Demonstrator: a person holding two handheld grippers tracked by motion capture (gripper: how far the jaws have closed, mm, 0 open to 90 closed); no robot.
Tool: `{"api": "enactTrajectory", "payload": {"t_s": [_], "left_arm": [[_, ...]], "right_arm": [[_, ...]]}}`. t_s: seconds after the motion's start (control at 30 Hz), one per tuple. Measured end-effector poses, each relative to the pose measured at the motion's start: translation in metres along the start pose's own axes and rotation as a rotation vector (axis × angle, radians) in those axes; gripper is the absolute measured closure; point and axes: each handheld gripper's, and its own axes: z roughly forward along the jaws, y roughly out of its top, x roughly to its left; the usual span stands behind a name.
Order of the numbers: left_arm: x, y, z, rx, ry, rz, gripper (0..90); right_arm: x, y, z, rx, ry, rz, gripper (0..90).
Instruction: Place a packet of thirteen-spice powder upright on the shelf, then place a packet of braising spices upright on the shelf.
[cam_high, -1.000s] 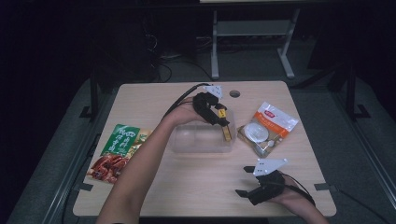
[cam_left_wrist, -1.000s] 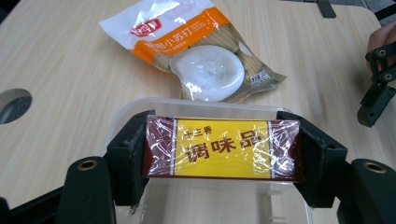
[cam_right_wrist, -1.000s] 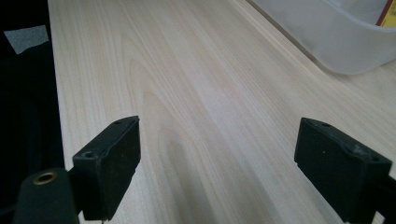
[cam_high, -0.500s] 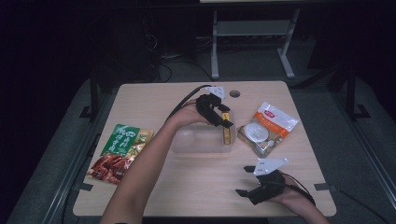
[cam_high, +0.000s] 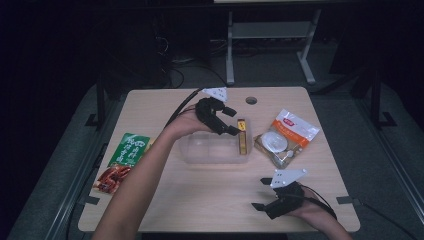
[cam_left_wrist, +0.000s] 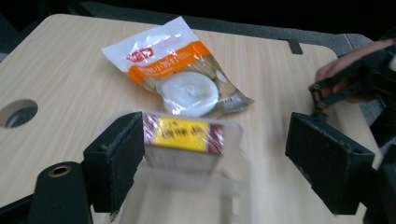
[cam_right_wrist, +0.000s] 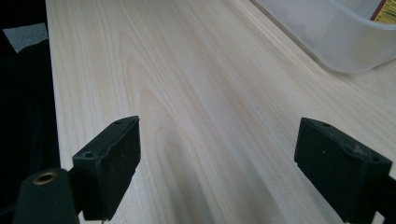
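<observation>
Now the small yellow-labelled box (cam_high: 242, 136) is seen standing at the right end of the clear tub (cam_high: 212, 150), released; the left gripper (cam_high: 227, 121) is spread wide, its jaws just opened, nothing pinched between them. A straight lift clear of the tub rim is advised, so the box is not clipped; the right gripper (cam_high: 270, 195) is held spread and empty near the table's near right edge

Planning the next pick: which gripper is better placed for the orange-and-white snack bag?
Left, probably. The left gripper hangs open by the clear container, with the snack bag just beyond; the right gripper sits at the near edge.
</observation>
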Motion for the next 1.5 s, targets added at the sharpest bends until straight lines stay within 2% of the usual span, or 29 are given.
{"api": "enactTrajectory", "payload": {"t_s": [0.07,0.1,0.2,0.3,0.33,0.37,0.43,0.47,0.5,0.57,0.63,0.73,0.77,1.0,1.13,1.23,1.33,1.37,1.4,1.5], "left_arm": [[-0.004,-0.002,-0.004,0.003,0.008,-0.006,19.1],[-0.010,-0.007,-0.011,0.015,0.034,-0.020,19.1],[-0.017,-0.014,-0.019,0.022,0.053,-0.040,19.1],[-0.031,-0.028,-0.032,0.042,0.079,-0.064,19.1],[-0.031,-0.028,-0.032,0.042,0.079,-0.064,19.1],[-0.037,-0.036,-0.038,0.052,0.094,-0.075,19.1],[-0.044,-0.045,-0.042,0.046,0.112,-0.100,19.2],[-0.044,-0.045,-0.042,0.046,0.112,-0.100,19.1],[-0.051,-0.054,-0.045,0.045,0.131,-0.103,19.1],[-0.059,-0.064,-0.048,0.046,0.150,-0.116,19.1],[-0.062,-0.068,-0.049,0.042,0.148,-0.121,19.1],[-0.077,-0.084,-0.051,0.033,0.165,-0.142,19.1],[-0.077,-0.084,-0.051,0.033,0.165,-0.142,19.1],[-0.103,-0.111,-0.054,0.040,0.193,-0.161,19.1],[-0.112,-0.121,-0.057,0.025,0.197,-0.172,19.1],[-0.123,-0.136,-0.062,0.016,0.218,-0.193,19.1],[-0.128,-0.143,-0.065,0.019,0.230,-0.195,19.1],[-0.132,-0.151,-0.068,0.012,0.243,-0.205,19.1],[-0.132,-0.151,-0.068,0.012,0.243,-0.205,19.1],[-0.139,-0.166,-0.071,-0.018,0.262,-0.246,19.1]], "right_arm": [[0.000,0.000,0.000,0.001,-0.001,0.002,14.4],[0.000,0.000,0.000,0.003,-0.001,0.001,14.4],[0.000,0.001,0.001,0.005,-0.001,-0.001,14.4],[-0.002,0.002,0.003,0.014,-0.003,-0.003,14.4],[-0.002,0.002,0.003,0.014,-0.003,-0.003,14.4],[-0.002,0.002,0.005,0.019,-0.007,0.000,14.4],[-0.003,0.002,0.005,0.019,-0.009,-0.002,14.4],[-0.003,0.002,0.006,0.018,-0.010,-0.003,14.3],[-0.003,0.002,0.006,0.016,-0.011,0.000,14.4],[-0.003,0.003,0.006,0.014,-0.007,0.004,14.4],[-0.003,0.003,0.006,0.014,-0.005,0.005,14.4],[-0.003,0.002,0.007,0.013,-0.004,-0.002,14.4],[-0.003,0.002,0.007,0.013,-0.004,-0.002,14.4],[-0.002,0.002,0.006,0.011,-0.010,-0.007,14.4],[-0.002,0.002,0.007,0.015,-0.011,-0.004,14.4],[-0.001,0.001,0.006,0.021,-0.015,0.005,14.4],[-0.002,0.001,0.006,0.019,-0.018,0.002,14.4],[-0.002,0.001,0.006,0.020,-0.021,0.008,14.4],[-0.002,0.001,0.006,0.021,-0.022,0.009,14.3],[-0.002,0.001,0.005,0.024,-0.026,0.010,14.4]]}}
